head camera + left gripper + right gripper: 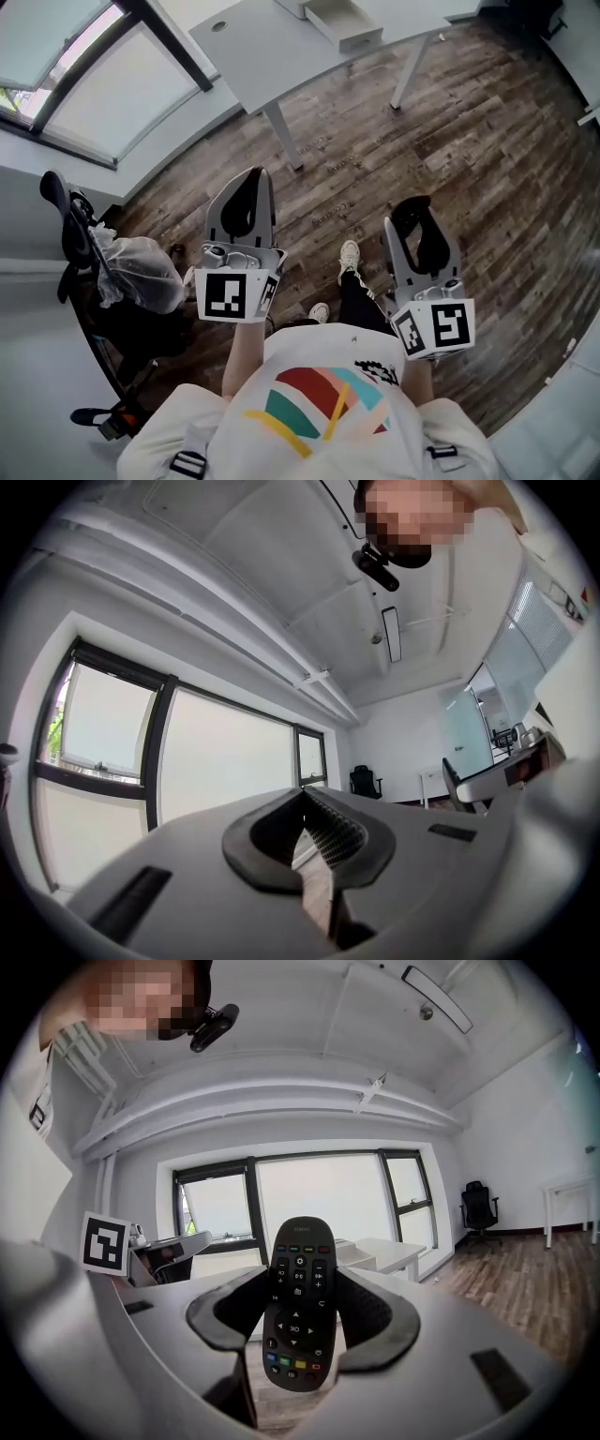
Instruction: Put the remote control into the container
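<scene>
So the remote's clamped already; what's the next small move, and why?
Probably carry the right tongs toward the white table: they clamp the remote control, and the open white box there, likely the container, lies well ahead.

Remote control (298, 1302) in right gripper (302, 1277)

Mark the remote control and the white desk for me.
remote control (298, 1302): right gripper view, on its button face.
white desk (272, 52): head view, on its bare top.
</scene>
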Tool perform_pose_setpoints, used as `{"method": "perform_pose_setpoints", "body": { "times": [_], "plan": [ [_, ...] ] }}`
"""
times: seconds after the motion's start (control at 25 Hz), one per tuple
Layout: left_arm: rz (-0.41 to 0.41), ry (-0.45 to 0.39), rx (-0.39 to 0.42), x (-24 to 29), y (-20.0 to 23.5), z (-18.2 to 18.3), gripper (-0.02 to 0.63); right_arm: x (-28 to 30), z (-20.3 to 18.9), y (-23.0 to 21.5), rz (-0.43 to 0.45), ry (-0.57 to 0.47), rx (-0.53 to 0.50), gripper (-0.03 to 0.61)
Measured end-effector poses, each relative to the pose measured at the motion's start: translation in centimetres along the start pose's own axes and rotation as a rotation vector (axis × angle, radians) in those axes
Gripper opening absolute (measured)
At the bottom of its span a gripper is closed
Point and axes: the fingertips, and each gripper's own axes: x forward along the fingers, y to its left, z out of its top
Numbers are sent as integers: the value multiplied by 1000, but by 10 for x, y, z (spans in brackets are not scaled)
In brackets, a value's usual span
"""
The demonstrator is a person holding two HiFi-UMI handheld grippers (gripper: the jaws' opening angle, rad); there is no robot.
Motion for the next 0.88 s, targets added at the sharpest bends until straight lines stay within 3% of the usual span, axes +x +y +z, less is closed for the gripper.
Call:
{"method": "perform_pose_setpoints", "body": {
  "times": [0.2,0.36,0.88],
  "plan": [
    [0,3,-12,51,-2,0,8,48,16,-33,24,6,-6,232],
    [6,13,-15,88,-1,-7,8,74,25,-54,66,2,49,232],
    [18,24,13,167,-9,-17,8,112,38,-124,48,-8,93,232]
  ]
}}
